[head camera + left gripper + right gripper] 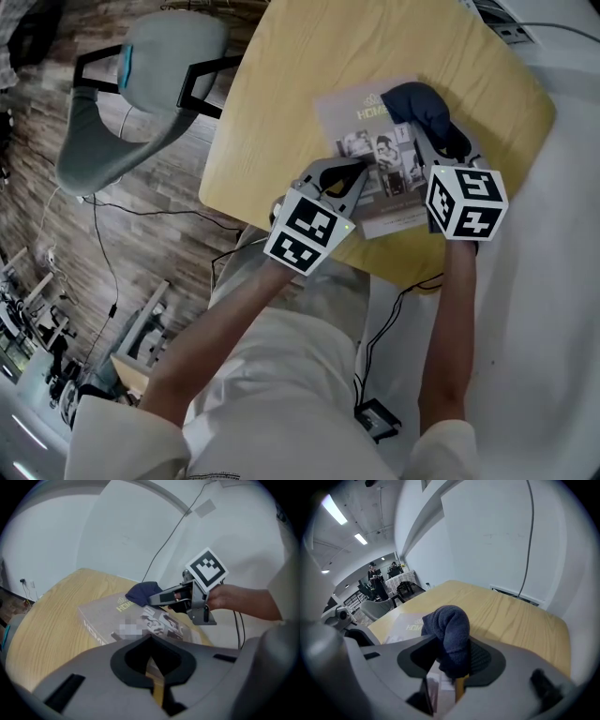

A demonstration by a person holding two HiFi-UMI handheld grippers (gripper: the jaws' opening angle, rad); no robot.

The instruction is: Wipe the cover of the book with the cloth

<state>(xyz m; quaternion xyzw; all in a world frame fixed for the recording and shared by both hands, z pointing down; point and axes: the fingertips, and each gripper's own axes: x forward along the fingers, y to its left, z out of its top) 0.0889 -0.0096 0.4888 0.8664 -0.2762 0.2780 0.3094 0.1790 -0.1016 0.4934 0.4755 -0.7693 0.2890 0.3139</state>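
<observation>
A grey book (361, 117) with "HOME" on its cover lies flat on the round wooden table (281, 84). My right gripper (427, 141) is shut on a dark blue cloth (422, 105), which rests on the book's far right corner. In the right gripper view the cloth (450, 630) bulges up from between the jaws, with the book (405, 623) just beyond. My left gripper (359, 172) sits at the book's left edge with its jaws together. From the left gripper view the book (117, 616), the cloth (140, 592) and the right gripper (157, 599) lie straight ahead.
A grey chair (141, 84) stands left of the table on the wood-plank floor. Cables and a small black box (375, 417) lie on the floor near the person's legs. A white wall (140, 531) rises behind the table. People stand far off in the room (377, 576).
</observation>
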